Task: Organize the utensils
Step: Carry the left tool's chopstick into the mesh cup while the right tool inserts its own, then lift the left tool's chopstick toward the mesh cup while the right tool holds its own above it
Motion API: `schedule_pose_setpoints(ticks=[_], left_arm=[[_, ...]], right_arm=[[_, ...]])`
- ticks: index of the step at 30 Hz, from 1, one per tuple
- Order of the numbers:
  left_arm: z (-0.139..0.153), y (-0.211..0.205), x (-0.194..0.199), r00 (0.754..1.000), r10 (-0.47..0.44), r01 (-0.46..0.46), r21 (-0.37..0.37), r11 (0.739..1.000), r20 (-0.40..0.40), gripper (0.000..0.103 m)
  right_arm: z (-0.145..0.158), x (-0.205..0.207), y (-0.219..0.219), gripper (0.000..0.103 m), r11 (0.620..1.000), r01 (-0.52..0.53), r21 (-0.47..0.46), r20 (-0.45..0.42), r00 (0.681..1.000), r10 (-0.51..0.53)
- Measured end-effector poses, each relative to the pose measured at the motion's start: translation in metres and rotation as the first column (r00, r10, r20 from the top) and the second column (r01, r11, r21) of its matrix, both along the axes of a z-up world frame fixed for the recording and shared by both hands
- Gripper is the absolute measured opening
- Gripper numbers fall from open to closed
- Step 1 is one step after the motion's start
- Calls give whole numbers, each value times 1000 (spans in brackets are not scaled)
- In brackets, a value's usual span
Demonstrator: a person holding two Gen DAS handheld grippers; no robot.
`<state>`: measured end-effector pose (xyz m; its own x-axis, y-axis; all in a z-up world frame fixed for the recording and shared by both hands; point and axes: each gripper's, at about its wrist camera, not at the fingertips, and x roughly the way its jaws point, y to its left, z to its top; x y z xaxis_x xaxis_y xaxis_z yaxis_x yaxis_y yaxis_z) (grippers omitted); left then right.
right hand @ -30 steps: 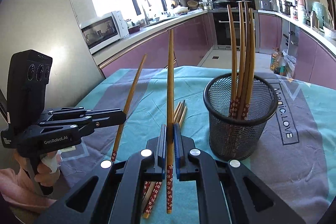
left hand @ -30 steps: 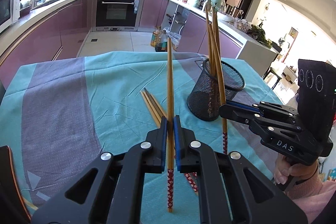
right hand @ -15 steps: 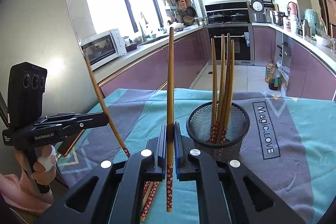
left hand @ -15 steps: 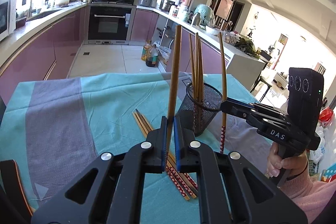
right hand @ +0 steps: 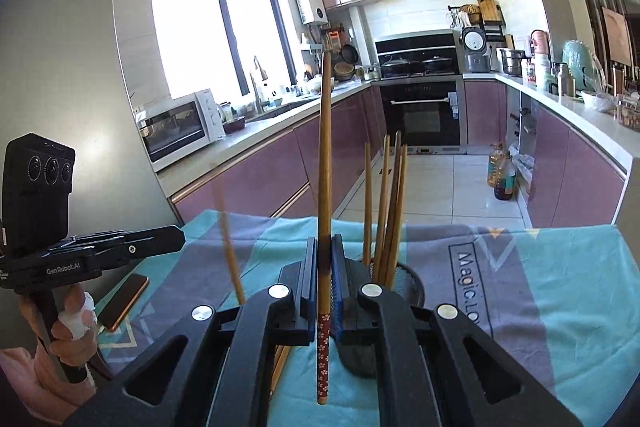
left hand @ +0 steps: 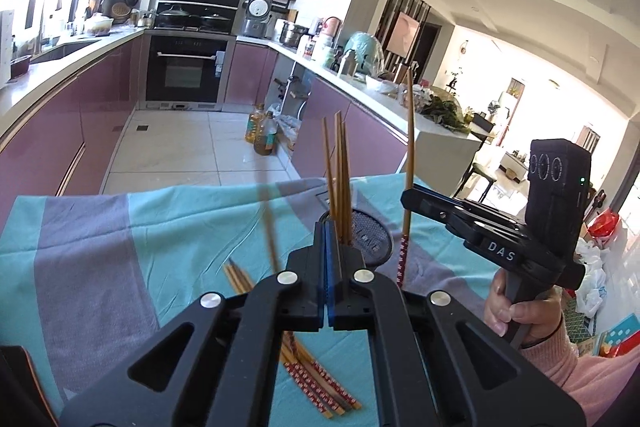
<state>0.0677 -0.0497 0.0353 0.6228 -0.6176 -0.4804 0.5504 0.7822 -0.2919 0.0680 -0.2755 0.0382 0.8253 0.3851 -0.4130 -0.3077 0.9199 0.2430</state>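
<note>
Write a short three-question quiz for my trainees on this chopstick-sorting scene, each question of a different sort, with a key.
1. True or false: the right gripper has its jaws shut on a chopstick.
2. Where do the loose chopsticks lie? A: on the tablecloth. B: on the kitchen floor. C: inside the oven.
3. Fill in: the upright chopsticks stand in a black ___ holder.

Key: 1 true; 2 A; 3 mesh.
</note>
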Motion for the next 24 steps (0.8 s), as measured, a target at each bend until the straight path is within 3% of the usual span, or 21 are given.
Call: schedule_pose_setpoints(ticks=[6, 10, 13, 19, 24], left_arm=[[-6, -7, 9, 1000, 1, -1, 22, 1000, -18, 1], [-28, -7, 20, 997, 40, -34, 95, 995, -64, 7], [-56, -8, 33, 990, 93, -72, 181, 981, -106, 13], [-108, -13, 62, 969, 188, -129, 320, 939, -162, 15], [-135, -18, 82, 958, 231, -152, 384, 911, -169, 17]], right_arm=[[-2, 4, -4, 6, 1000, -5, -2, -5, 1000, 5], [-10, 5, -5, 6, 1000, -12, 1, -31, 999, 12], [-16, 4, -6, 6, 1000, -14, 6, -45, 999, 15], [-20, 2, -8, 6, 1000, -11, 9, -60, 998, 11], [-25, 0, -9, 6, 1000, -13, 11, -72, 997, 14]])
